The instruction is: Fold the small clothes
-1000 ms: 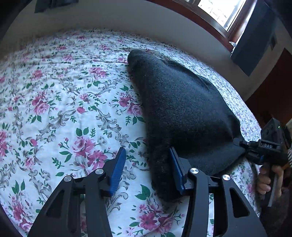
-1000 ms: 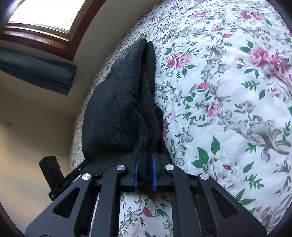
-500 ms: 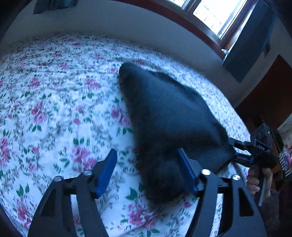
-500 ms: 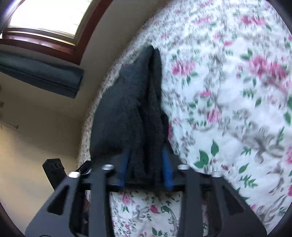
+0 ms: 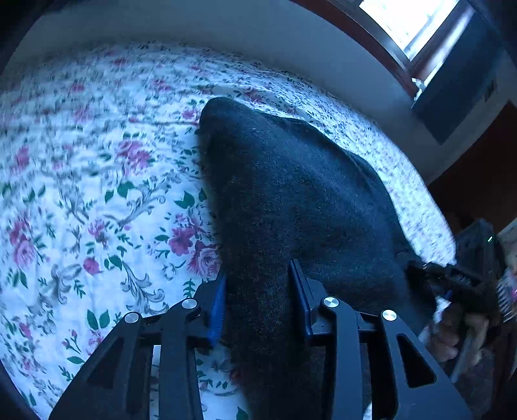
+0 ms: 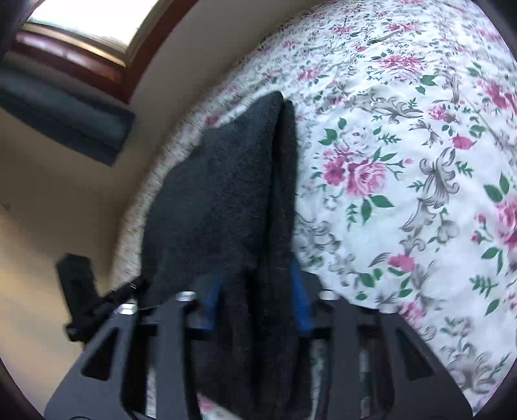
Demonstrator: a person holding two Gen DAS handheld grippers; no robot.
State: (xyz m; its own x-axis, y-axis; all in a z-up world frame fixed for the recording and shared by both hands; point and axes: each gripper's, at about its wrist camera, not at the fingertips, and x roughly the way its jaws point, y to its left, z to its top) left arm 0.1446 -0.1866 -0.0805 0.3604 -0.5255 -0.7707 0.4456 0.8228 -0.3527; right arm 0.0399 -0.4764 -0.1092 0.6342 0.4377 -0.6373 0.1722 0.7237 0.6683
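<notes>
A dark fuzzy garment (image 5: 290,200) lies folded on the floral bedspread (image 5: 97,194). My left gripper (image 5: 258,297) straddles its near edge, with the cloth between the blue pads (image 5: 218,307); the jaws stand partly apart around the thick fold. My right gripper (image 6: 257,290) also has the garment (image 6: 226,200) between its blue pads (image 6: 299,290), jaws parted around the cloth, not pinched tight. The right gripper shows in the left wrist view (image 5: 452,281) at the garment's far corner.
The bed's far edge runs along a cream wall (image 5: 258,42) under a window (image 5: 407,22). A dark curtain (image 6: 64,116) hangs by the window. Open bedspread (image 6: 404,161) lies to the right of the garment in the right wrist view.
My left gripper slid onto the garment's edge and narrowed around it. My right gripper, pinched shut on the cloth a second ago, opened to a wider gap.
</notes>
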